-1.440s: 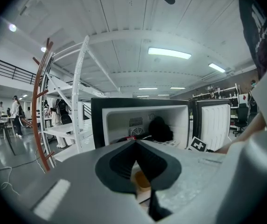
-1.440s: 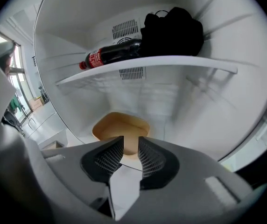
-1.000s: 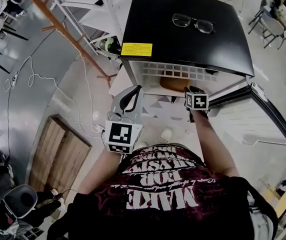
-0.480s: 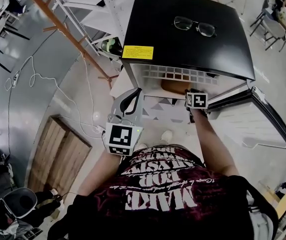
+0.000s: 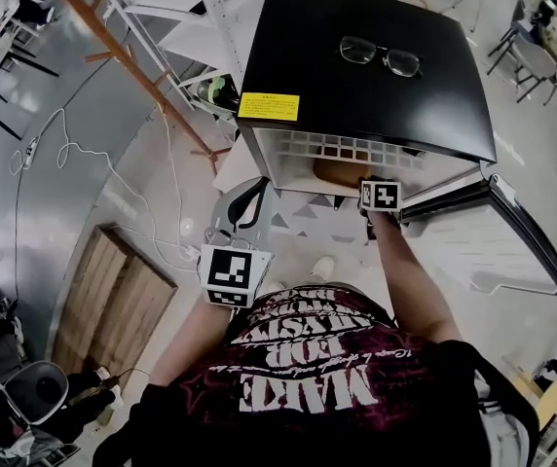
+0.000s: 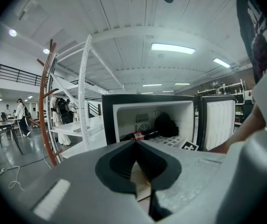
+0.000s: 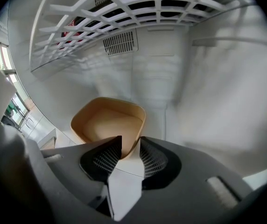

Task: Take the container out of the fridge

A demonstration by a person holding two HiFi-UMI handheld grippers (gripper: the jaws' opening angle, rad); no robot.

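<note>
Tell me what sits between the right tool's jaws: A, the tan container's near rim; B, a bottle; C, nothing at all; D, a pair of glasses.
A: in the right gripper view, the right tool has its jaws pinched on the near rim of the tan container inside the fridge.

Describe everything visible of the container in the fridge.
The container is a tan, matte, plastic-looking tub with rounded corners and a thin rim. It is open-topped and looks empty. It sits upright on a white surface inside the fridge, below the wire shelf and clear of the back wall. Its near corner lies between the jaws of the right tool; whether they clamp it is unclear.
</note>
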